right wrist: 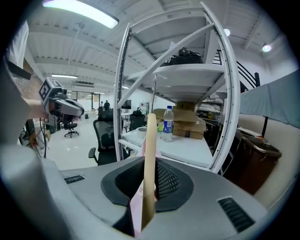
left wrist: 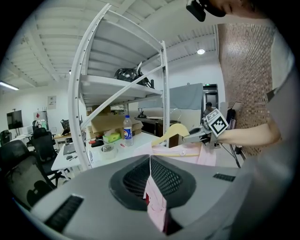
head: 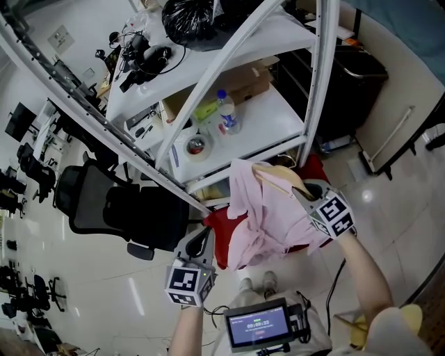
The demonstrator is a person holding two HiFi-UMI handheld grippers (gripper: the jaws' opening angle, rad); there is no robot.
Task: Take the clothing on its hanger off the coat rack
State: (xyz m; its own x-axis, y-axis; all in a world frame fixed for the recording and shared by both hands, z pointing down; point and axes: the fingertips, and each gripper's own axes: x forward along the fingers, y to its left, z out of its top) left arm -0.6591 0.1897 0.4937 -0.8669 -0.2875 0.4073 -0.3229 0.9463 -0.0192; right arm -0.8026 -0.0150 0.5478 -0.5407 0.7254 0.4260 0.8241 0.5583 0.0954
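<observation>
Limply, the pink shirt hangs (creased) from its pale wooden hanger.

Grey left hand-held gripper, right hand-held gripper, square-marker cubes

We see pale pink clothing on a light, wood-toned hanger. The rack is white. The bag and chair are black. Our grey left claw and right claw bear black-and-white square markers. The bottle has a blue cap.
</observation>
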